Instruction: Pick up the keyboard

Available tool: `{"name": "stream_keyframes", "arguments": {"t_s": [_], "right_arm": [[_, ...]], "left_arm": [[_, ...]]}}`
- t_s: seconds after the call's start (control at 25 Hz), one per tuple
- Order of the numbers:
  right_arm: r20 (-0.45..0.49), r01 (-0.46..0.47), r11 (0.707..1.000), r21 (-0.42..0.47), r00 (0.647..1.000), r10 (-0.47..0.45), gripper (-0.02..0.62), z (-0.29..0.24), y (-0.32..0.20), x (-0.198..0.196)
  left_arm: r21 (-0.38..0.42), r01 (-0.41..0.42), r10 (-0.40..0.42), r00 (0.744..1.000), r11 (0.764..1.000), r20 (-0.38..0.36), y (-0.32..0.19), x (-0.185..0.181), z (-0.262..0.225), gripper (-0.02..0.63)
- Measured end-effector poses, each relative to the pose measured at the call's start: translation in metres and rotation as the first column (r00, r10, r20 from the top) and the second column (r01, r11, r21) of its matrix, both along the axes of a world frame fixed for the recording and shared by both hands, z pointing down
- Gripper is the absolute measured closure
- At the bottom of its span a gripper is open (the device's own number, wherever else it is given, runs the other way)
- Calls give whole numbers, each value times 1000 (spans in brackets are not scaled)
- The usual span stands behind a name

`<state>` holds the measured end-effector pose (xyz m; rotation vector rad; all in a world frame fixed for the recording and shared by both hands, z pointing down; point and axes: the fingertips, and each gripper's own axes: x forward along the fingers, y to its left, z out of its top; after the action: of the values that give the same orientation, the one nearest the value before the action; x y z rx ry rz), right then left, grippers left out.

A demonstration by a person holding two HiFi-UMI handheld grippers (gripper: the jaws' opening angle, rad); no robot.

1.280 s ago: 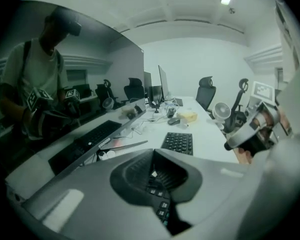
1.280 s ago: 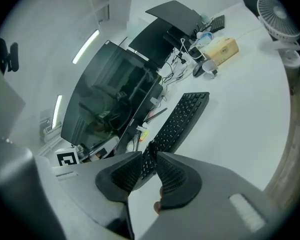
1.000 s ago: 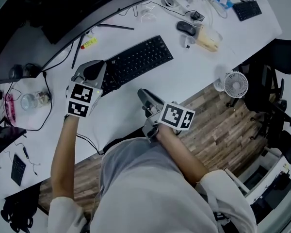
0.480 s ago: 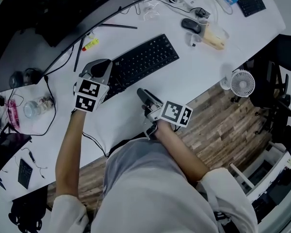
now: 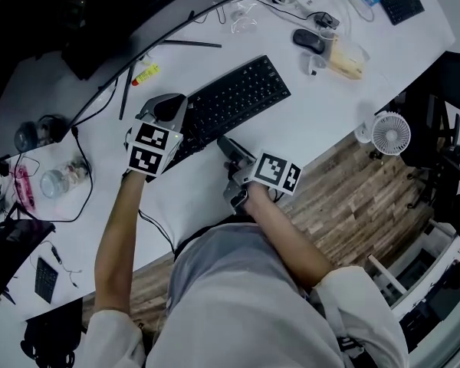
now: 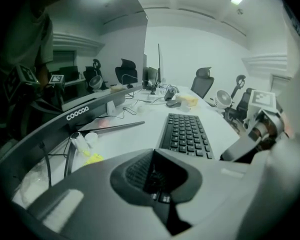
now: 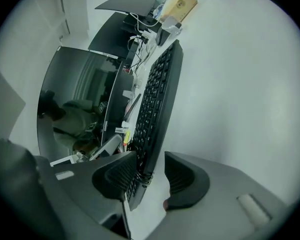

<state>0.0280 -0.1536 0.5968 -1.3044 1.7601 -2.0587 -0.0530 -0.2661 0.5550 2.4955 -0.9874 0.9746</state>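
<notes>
The keyboard (image 5: 231,98) lies on the desk (image 5: 322,117) before the monitor (image 5: 31,75), the mouse (image 5: 310,41) beyond its right end.

Keyboard (image 5: 230,102): black, slim, several key rows, keys up. Lies flat on white desk (image 5: 322,121), approx mid-desk. Long axis runs roughly parallel to the desk's front edge, set back from it. Left end partly hidden in head view, right end twd the desk's right edge.
</notes>
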Motion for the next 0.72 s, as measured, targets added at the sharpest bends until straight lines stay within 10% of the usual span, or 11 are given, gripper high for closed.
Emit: {"name": "stream_keyframes", "arguments": {"t_s": [0.72], "right_arm": [[21, -125, 991, 50, 992, 124, 423, 8, -23, -9]], "left_arm": [[-87, 40, -37, 999, 995, 39, -7, 1, 37, 606]]}}
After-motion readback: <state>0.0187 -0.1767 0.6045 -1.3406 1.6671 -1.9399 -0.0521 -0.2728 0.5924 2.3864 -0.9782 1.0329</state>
